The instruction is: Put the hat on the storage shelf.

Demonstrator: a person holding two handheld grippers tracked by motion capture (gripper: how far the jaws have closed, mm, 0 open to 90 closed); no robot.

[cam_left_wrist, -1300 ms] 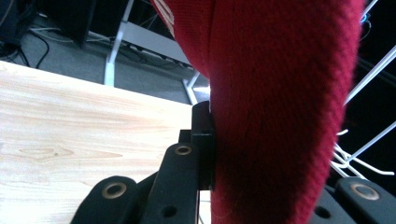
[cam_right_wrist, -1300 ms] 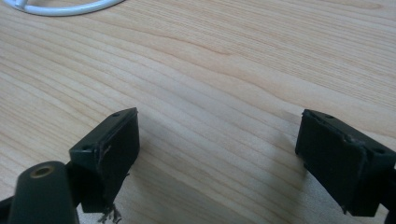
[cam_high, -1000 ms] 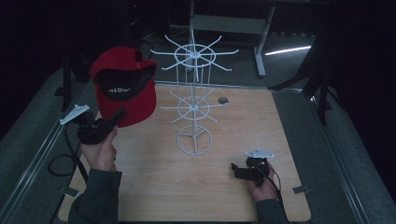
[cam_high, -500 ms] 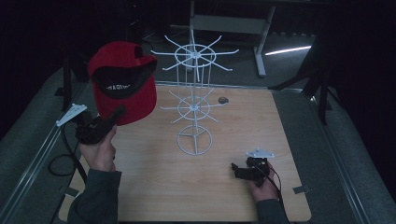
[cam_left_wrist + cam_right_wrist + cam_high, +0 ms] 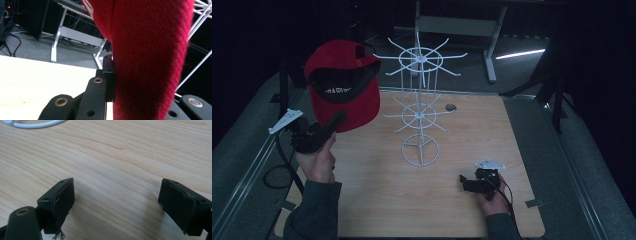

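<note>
A red cap [image 5: 343, 85] with a black underside is held up in the air at the left, left of a white wire rack [image 5: 420, 117]. My left gripper [image 5: 337, 120] is shut on the cap's brim from below, tilted up and to the right. In the left gripper view the red fabric [image 5: 150, 62] is pinched against one black jaw, and the other jaw is hidden behind it. A white rack arm [image 5: 200, 17] is at the right edge. My right gripper [image 5: 464, 184] rests low on the wooden table [image 5: 522, 150] at the front right, open [image 5: 116, 200] with bare wood between its fingers.
The rack stands mid-table on a ring base [image 5: 419, 150], with spoked tiers of hooks above it. A small dark round object [image 5: 450, 107] lies behind the rack. Grey matting [image 5: 582, 165] borders the table, and a desk frame [image 5: 457, 25] stands in the dark background.
The cap has risen slightly in the left gripper's hold, and that hand edged a little left. The right gripper has not moved.
</note>
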